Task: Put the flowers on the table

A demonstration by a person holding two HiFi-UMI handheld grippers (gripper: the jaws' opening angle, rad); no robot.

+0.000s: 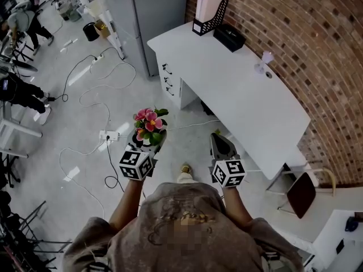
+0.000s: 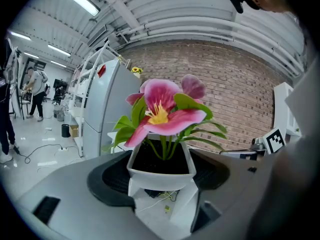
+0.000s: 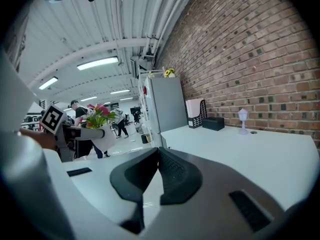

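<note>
The flowers (image 1: 148, 122) are pink blooms with green leaves in a small white pot (image 2: 161, 171). My left gripper (image 1: 147, 141) is shut on the pot, holding it upright above the floor, left of the white table (image 1: 238, 89). In the left gripper view the pot sits between the two dark pads (image 2: 107, 176) and the blooms (image 2: 162, 109) fill the middle. My right gripper (image 1: 222, 146) is shut with nothing in it, its jaws touching at the tips (image 3: 158, 156). It points at the table's near end (image 3: 260, 154). The right gripper view also shows the flowers (image 3: 97, 115) at the left.
On the table's far end stand a file holder (image 1: 209, 10), a black box (image 1: 229, 37) and a small lamp (image 1: 264, 61). A grey cabinet (image 1: 147, 10) and a drawer unit (image 1: 173, 84) stand by it. Cables and a power strip (image 1: 109, 135) lie on the floor. A chair (image 1: 302, 191) stands at the right.
</note>
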